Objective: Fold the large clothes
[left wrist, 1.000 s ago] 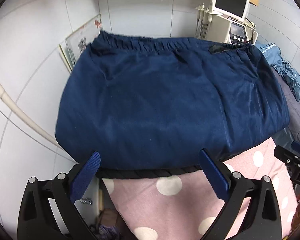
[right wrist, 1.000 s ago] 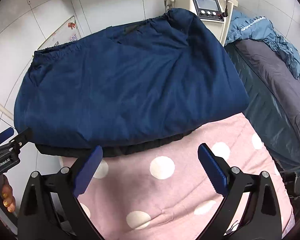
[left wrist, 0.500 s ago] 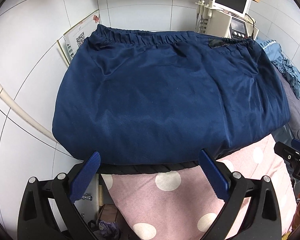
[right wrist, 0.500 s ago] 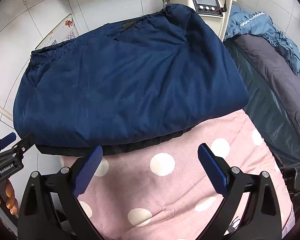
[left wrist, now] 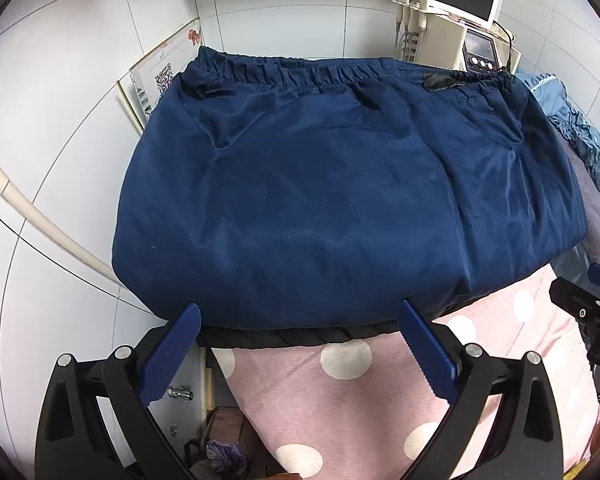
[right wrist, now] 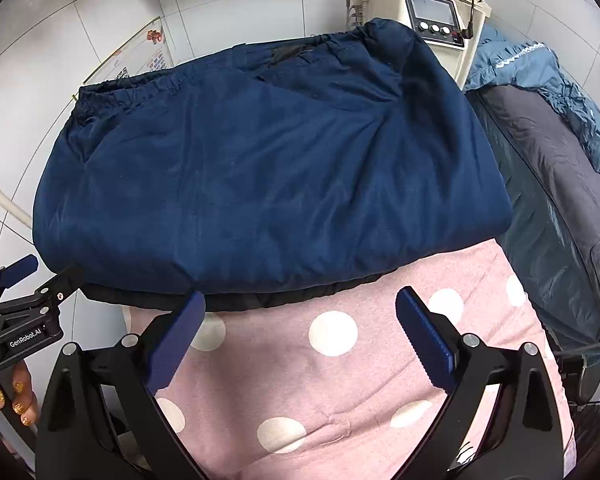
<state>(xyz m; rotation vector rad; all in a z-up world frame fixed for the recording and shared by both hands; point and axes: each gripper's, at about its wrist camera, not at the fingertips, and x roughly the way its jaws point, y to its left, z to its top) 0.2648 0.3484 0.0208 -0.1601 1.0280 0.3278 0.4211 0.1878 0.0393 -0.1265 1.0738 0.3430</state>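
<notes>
- While the navy garment (left wrist: 340, 200) lies folded over at the far end of the pink polka-dot cover (left wrist: 360, 408), I hold both tools short of it, and neither has any cloth between its fingers.
- My left gripper (left wrist: 298, 340) is spread wide and grips nothing; its blue pads sit at roughly 7 and 5 o'clock in its own view, right at the garment's near folded edge, which I judge is the line I would take next.
- My right gripper (right wrist: 300, 328) is likewise spread wide and empty, hovering over the dotted cover just short of the same edge.
- Seen from the right wrist, the left gripper comes in at about 8 o'clock, near the garment's left corner; from the left wrist, the right one shows at 3 to 4 o'clock. The two sit apart along the edge, as I would want for lifting both corners together.
- The elastic waistband (left wrist: 320, 76) runs along the far side at 12 o'clock, so the fold sits nearest me.
- A black hem (left wrist: 284, 336) peeks out under the navy layer, so I judge the layers are not quite flush.
- The beige machine (right wrist: 416, 12) stands beyond at 1 o'clock, and a grey quilt (right wrist: 560, 184) lies at 3 o'clock, clear of my work.
</notes>
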